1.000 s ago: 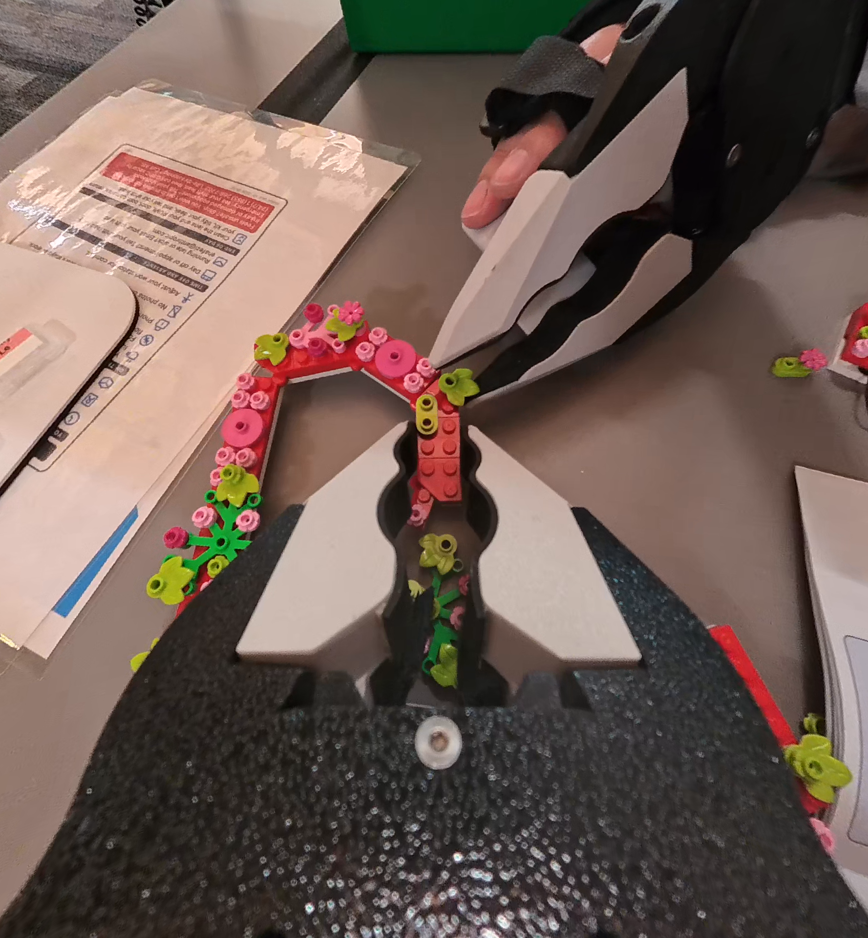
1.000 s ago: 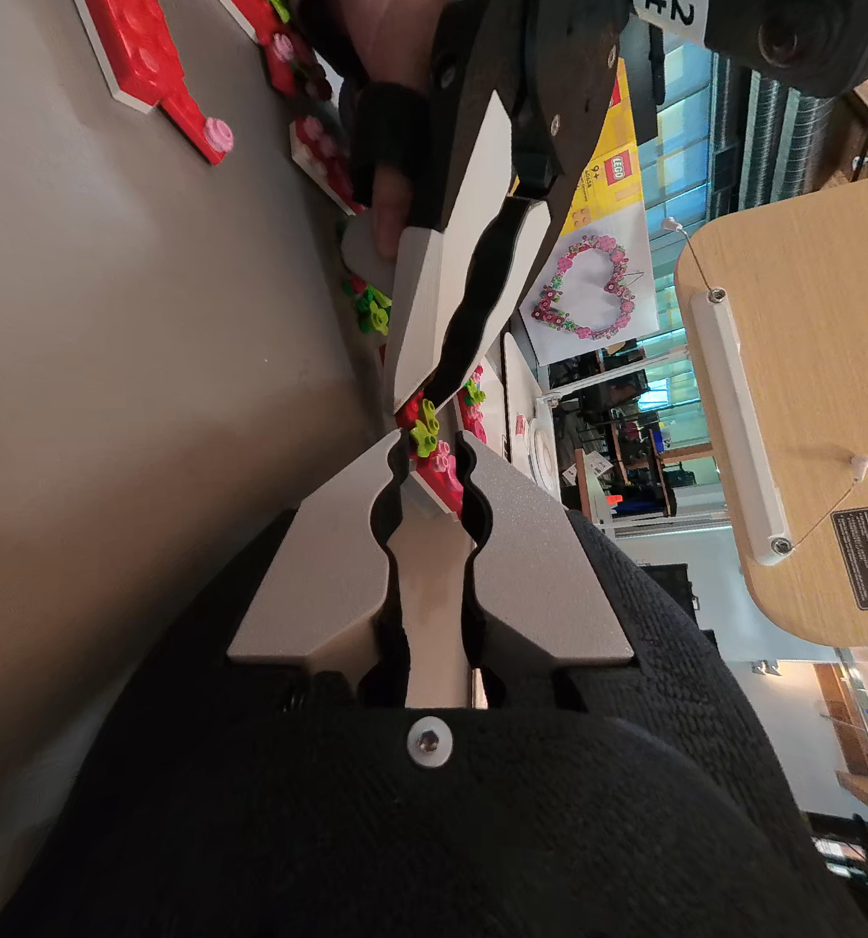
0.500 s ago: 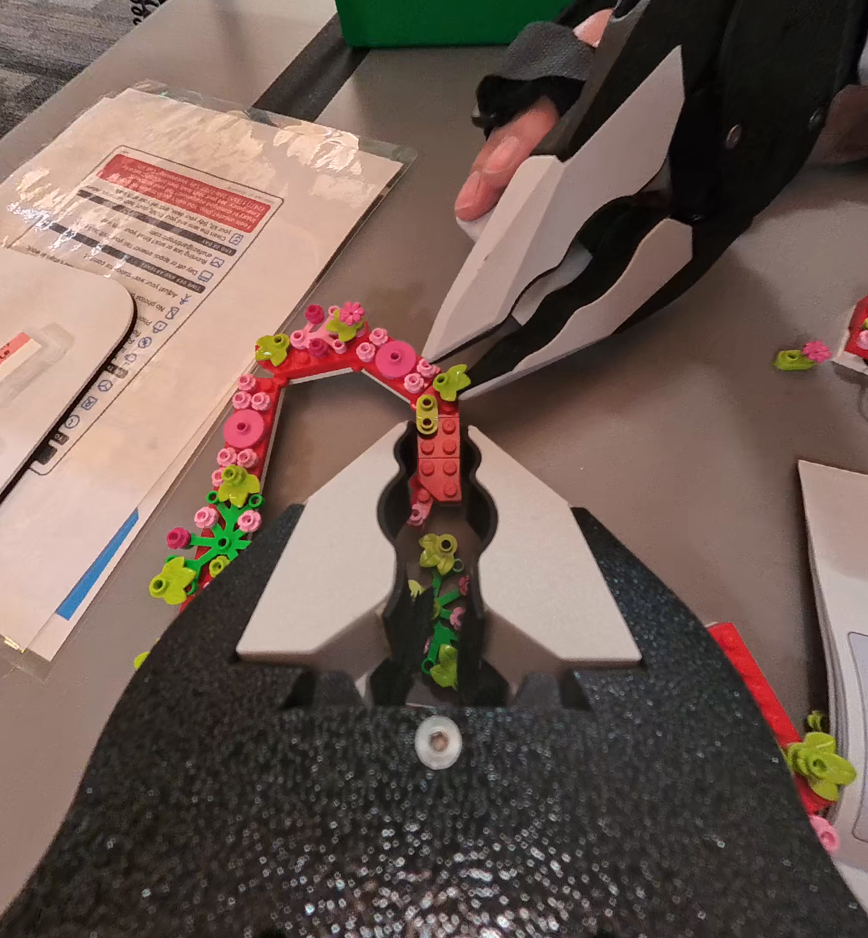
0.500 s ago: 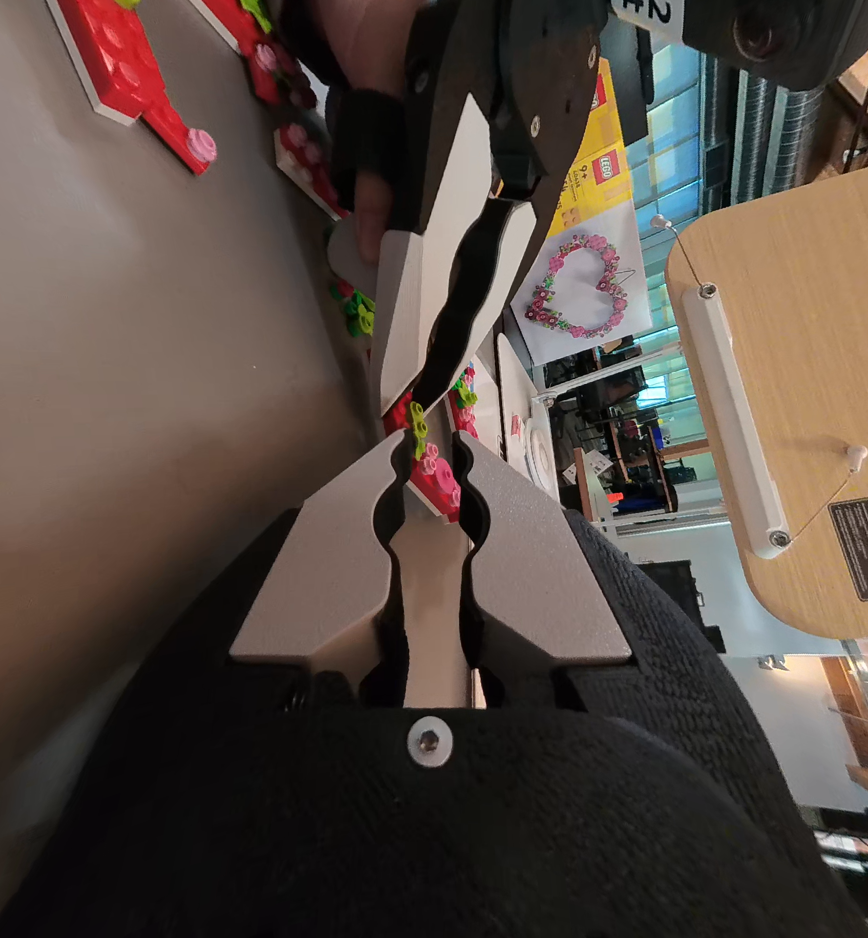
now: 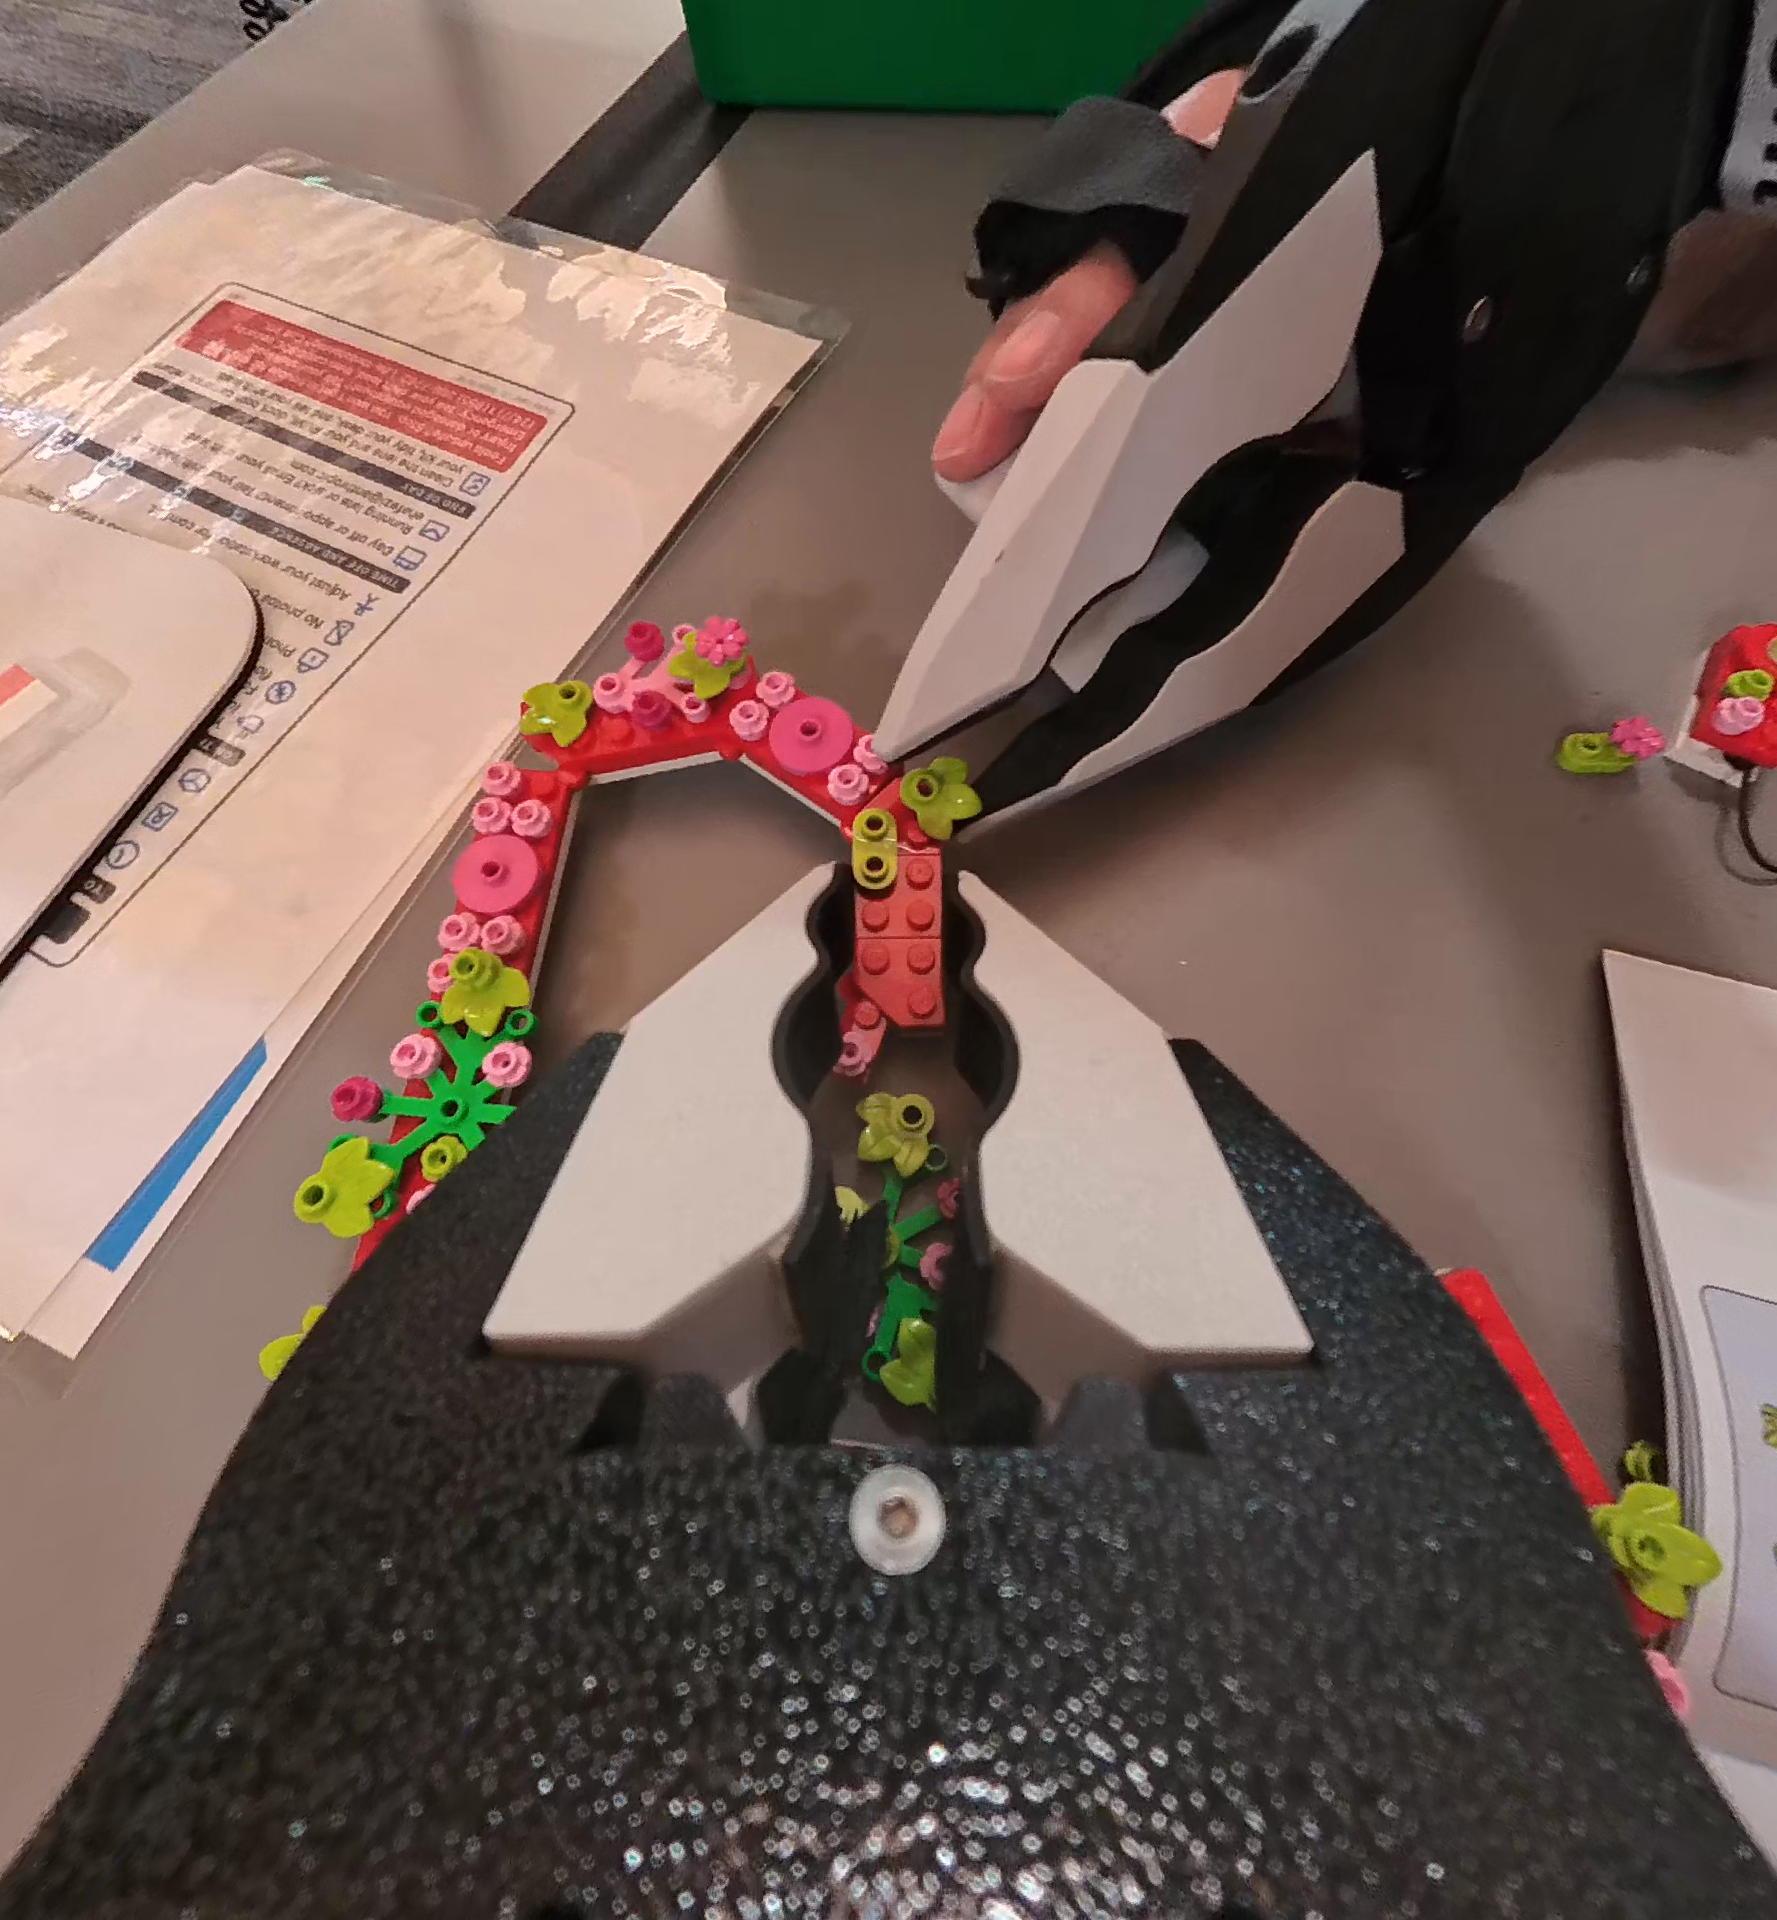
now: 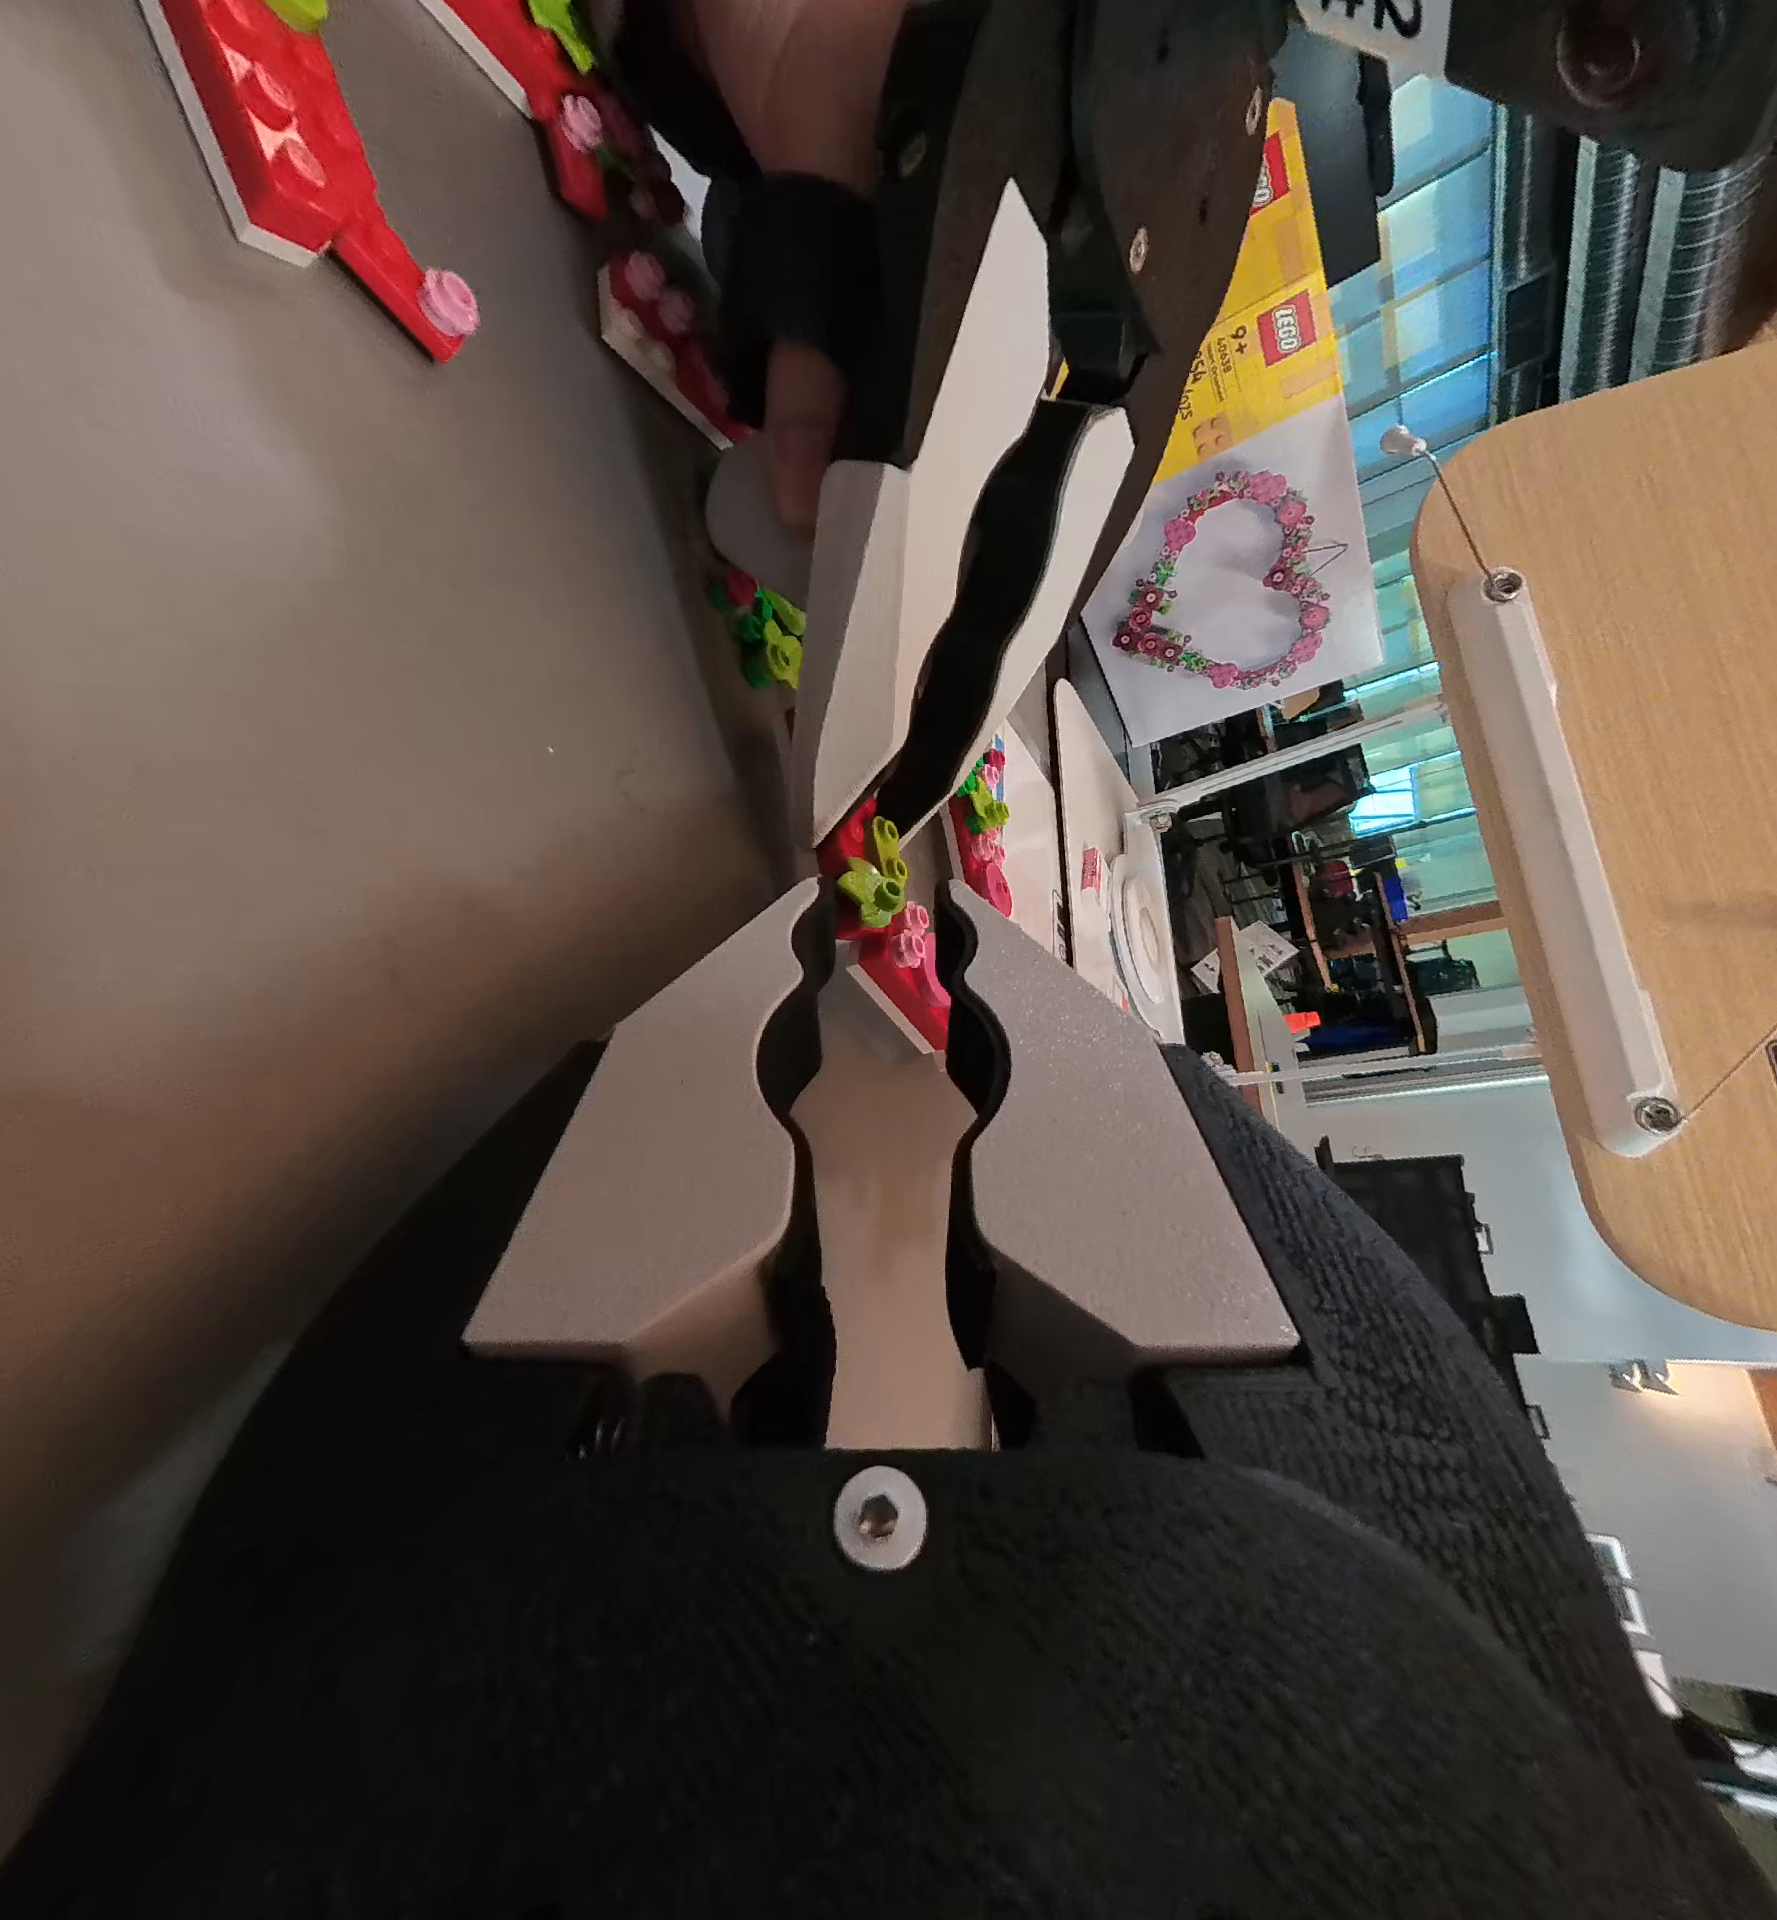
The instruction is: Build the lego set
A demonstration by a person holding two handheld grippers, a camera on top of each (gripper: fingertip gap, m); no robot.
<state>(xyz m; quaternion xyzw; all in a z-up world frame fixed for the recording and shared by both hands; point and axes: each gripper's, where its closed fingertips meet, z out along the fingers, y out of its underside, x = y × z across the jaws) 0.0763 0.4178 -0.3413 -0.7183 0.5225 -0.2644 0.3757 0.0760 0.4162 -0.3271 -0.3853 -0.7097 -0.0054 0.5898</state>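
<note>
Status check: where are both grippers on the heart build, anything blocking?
Left gripper shut on red heart frame. Right gripper tips straddle lime leaf piece at frame's notch, grip unclear. No obstruction; loose red section sits aside.

Grey desk (image 5: 1331, 935) carrying a laminated sheet (image 5: 271, 582) at left beside a rounded white board (image 5: 63, 665), a green box (image 5: 915, 52) at the far edge, a wooden tabletop (image 6: 1673, 831) beyond.
</note>
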